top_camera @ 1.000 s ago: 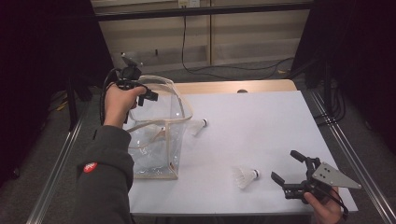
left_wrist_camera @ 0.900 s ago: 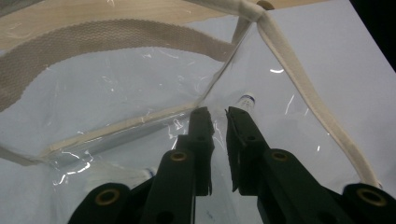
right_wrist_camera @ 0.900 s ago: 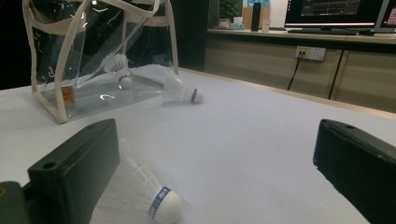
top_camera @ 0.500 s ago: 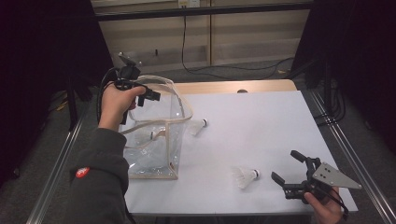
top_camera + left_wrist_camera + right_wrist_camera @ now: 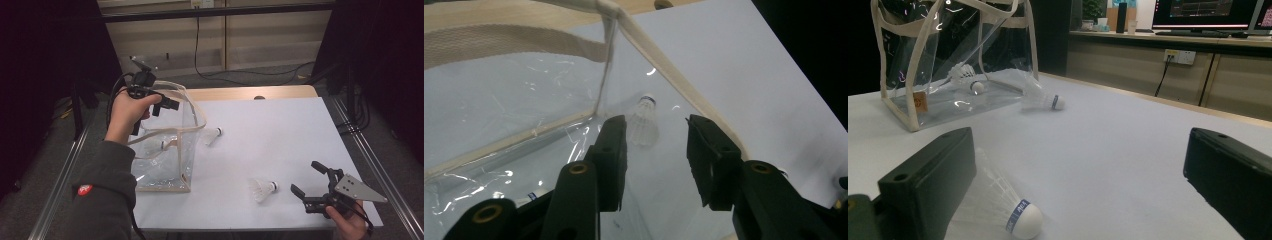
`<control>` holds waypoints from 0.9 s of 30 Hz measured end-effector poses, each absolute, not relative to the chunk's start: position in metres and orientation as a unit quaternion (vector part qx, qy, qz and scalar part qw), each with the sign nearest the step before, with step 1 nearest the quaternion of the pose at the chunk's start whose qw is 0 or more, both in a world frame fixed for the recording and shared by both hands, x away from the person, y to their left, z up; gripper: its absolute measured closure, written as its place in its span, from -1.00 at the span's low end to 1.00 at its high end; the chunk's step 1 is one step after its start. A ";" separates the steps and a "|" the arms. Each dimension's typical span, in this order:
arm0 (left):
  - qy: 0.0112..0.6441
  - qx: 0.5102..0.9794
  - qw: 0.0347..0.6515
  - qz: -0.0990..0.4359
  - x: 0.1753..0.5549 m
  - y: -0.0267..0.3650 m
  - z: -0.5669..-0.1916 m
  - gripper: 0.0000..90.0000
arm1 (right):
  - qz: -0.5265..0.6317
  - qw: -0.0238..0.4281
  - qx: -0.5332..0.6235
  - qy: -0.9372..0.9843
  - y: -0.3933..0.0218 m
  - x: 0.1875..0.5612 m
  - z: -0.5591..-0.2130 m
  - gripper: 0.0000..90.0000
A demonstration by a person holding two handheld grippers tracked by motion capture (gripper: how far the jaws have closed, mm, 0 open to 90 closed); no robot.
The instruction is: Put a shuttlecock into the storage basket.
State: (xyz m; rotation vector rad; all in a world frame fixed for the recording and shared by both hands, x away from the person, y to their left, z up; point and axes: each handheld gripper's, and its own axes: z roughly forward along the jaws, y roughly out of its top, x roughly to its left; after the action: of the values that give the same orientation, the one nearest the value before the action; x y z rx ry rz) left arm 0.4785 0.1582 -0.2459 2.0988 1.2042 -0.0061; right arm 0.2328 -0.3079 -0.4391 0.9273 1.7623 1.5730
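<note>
Above the clear bag (image 5: 165, 155), left gripper (image 5: 167, 104) fingers just opened, empty.

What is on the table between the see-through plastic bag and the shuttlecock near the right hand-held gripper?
In the high view, between the clear plastic bag and the white feathered shuttlecock, there is bare white table.

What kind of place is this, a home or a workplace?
Most likely a workplace: a lab or office test bench. A metal-framed table with a white top, computer monitors on a long counter, and a wall socket with a plugged cable suggest it.
</note>
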 end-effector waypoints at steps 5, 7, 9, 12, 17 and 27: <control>0.451 0.816 0.361 -0.010 0.475 0.152 -0.244 0.23 | 0.592 0.297 0.347 0.664 -0.308 0.233 -0.439 -0.99; 0.447 0.818 0.362 -0.012 0.473 0.149 -0.243 0.21 | 0.592 0.298 0.347 0.664 -0.308 0.233 -0.439 -0.99; 0.444 0.818 0.365 -0.014 0.472 0.147 -0.242 0.18 | 0.592 0.298 0.347 0.664 -0.308 0.233 -0.439 -0.99; 0.436 0.822 0.365 -0.020 0.469 0.144 -0.242 0.16 | 0.592 0.297 0.349 0.663 -0.308 0.233 -0.439 -0.99; 0.425 0.827 0.366 -0.025 0.466 0.139 -0.241 0.09 | 0.592 0.297 0.347 0.664 -0.308 0.233 -0.439 -0.99; 0.404 0.837 0.367 -0.038 0.455 0.128 -0.237 -0.03 | 0.592 0.298 0.347 0.664 -0.308 0.233 -0.439 -0.99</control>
State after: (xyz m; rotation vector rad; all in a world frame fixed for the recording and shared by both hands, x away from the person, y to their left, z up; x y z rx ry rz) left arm 0.4552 0.1283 -0.2374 2.1496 1.0388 -0.0983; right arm 0.2327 -0.3077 -0.4390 0.9214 1.7650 1.5726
